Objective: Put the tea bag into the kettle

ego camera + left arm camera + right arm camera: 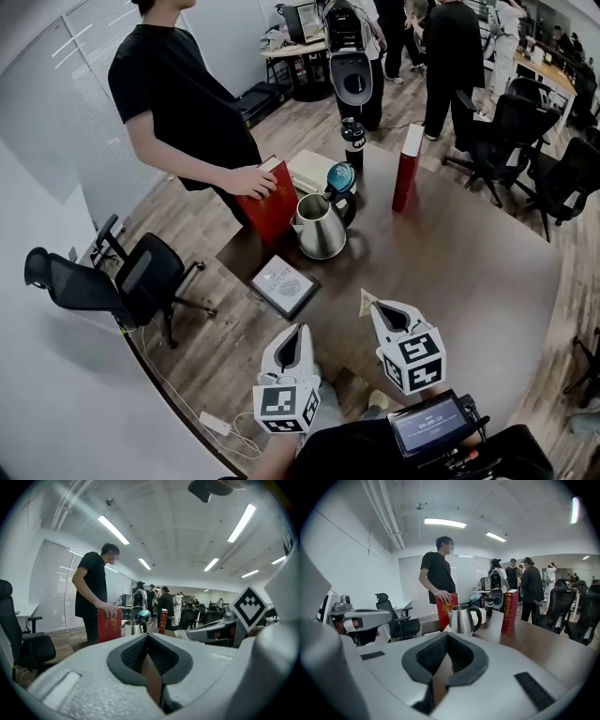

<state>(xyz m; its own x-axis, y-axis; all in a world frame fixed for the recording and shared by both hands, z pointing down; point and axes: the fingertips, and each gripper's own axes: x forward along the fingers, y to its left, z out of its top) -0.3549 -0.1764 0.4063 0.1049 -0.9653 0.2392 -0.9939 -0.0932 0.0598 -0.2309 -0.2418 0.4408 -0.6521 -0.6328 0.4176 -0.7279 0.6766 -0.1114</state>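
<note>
The steel kettle (pixel 319 227) stands on the brown table (pixel 469 253) with its teal lid (pixel 339 176) tipped open; it also shows in the right gripper view (pixel 461 619) and small in the left gripper view (pixel 132 627). My right gripper (pixel 375 306) hovers over the table's near part, shut on the tea bag (pixel 367 299), a small beige triangle sticking out of its tip towards the kettle. My left gripper (pixel 302 328) is beside it to the left, shut and empty. Both are well short of the kettle.
A person in black stands at the table's far left, hand on an upright red box (pixel 274 199) next to the kettle. A flat book (pixel 284 284), an upright red book (pixel 408 167) and a black tumbler (pixel 353 139) share the table. Office chairs (pixel 112 281) stand around.
</note>
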